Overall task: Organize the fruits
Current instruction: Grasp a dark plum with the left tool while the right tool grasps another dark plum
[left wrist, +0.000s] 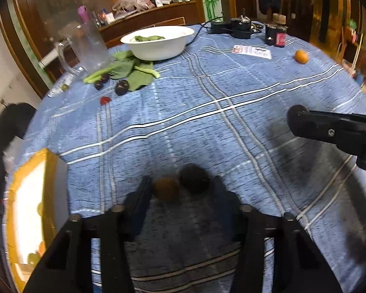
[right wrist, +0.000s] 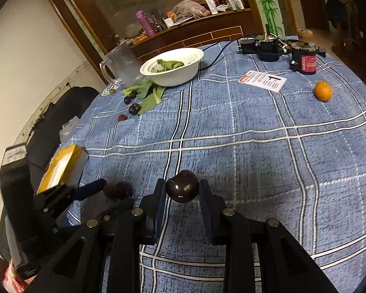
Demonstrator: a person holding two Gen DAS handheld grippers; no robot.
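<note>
Nearest the right wrist camera, the right gripper (right wrist: 182, 190) has its two pads closed against a dark plum (right wrist: 182, 189), which appears lifted just clear of the blue checked tablecloth (right wrist: 256, 127). In the left wrist view, the left gripper (left wrist: 181, 190) stands wide open around two blurred fruits, a brownish fruit (left wrist: 165, 188) and a darker fruit (left wrist: 194, 178), touching each other; it grips neither.

To do this step well, the left gripper should probably centre on one fruit only before closing, since squeezing both could roll one away. The likely destination is the yellow-rimmed box (left wrist: 31, 195) at the near left, which seems to hold small fruits already.

Motion blur hides what kind the two fruits are. The box is cut off by the frame, so its contents are unclear. Far off lie more plums (right wrist: 134, 108), an orange (right wrist: 323, 90) and a white bowl (right wrist: 183, 78) with greens.
</note>
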